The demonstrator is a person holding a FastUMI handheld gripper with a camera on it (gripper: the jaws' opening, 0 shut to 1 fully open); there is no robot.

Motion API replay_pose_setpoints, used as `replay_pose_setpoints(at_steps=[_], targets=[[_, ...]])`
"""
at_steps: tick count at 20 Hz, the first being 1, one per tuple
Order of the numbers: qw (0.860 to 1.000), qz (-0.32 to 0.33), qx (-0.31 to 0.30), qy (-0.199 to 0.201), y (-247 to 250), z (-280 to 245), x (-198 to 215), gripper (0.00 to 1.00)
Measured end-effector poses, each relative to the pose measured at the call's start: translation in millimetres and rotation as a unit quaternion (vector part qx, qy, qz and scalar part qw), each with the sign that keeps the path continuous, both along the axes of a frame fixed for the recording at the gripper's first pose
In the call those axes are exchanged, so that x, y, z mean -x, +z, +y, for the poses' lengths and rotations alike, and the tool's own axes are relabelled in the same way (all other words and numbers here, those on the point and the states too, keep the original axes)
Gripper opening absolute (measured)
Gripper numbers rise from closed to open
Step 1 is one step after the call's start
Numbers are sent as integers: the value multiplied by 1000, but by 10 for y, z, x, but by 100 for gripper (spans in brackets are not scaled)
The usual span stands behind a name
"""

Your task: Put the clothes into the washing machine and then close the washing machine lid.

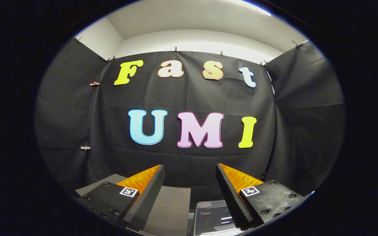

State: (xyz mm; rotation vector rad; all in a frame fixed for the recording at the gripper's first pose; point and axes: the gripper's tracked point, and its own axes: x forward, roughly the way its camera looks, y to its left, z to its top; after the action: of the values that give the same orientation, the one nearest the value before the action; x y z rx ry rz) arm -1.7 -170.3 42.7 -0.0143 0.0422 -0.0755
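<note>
claw (190, 172) open, empty; washer lid (213, 218) below.

My hand-held gripper (190, 170) hangs in open air with its fingers (149, 193) spread wide and nothing between them. Straight ahead the way is free as far as the black cloth wall (189, 98), which closes the front and both sides. Below the fingers a grey panel (172, 206) and the top of the washing machine (213, 216) block any drop straight down.
</note>
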Motion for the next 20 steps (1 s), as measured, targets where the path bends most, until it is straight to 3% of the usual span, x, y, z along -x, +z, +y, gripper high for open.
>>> replay_pose_setpoints(at_steps=[7, 20], targets=[[1000, 7, 3, 22, 77, 83, -75, 98], [1000, 10, 2, 6, -94, 110, -30, 98]])
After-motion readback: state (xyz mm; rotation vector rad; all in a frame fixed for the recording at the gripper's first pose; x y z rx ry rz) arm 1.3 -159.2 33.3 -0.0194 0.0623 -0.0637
